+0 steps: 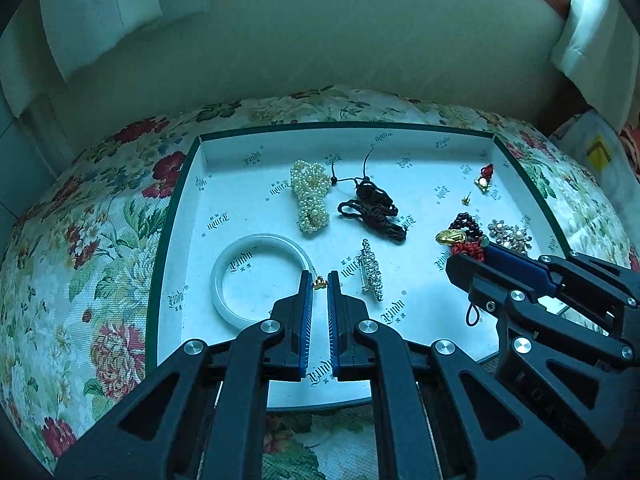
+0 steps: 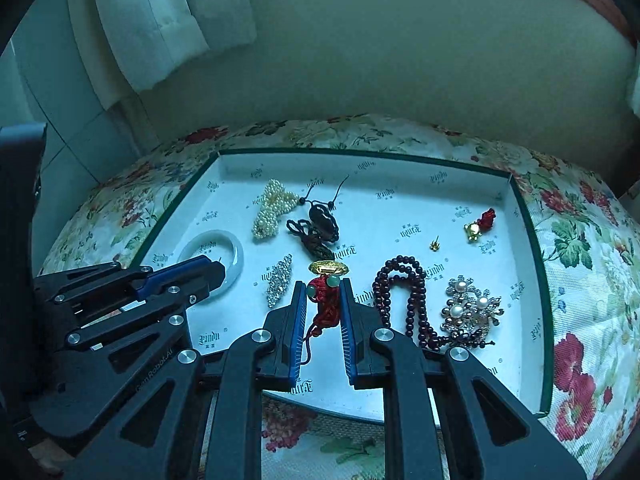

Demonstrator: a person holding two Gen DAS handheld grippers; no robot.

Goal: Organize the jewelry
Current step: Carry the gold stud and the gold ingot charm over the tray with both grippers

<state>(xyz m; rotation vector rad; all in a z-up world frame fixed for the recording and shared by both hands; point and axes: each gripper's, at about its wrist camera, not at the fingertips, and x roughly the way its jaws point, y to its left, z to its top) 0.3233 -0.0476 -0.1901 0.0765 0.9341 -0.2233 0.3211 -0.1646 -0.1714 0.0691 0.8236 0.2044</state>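
Left wrist view: the left gripper point(image 1: 320, 280) hung over the white tray point(image 1: 248, 152), jaws clamped on a tiny gold earring point(image 1: 319, 283) at their tips.
Beside it: the white bangle point(image 1: 256, 278) lay just left, the rhinestone brooch point(image 1: 371, 274) just right.
Right wrist view: the right gripper point(image 2: 323, 286) had its jaws pinched on a red knotted cord point(image 2: 326, 308) bearing a gold charm point(image 2: 329, 267).
Nearby: dark red beads point(image 2: 404, 300) and a pearl brooch point(image 2: 470, 312) lay to its right.
Further back: a pearl cluster point(image 2: 274, 208) and black cord pendant point(image 2: 320, 220) rested mid-tray.
Under all: a floral cushion point(image 2: 580, 280).
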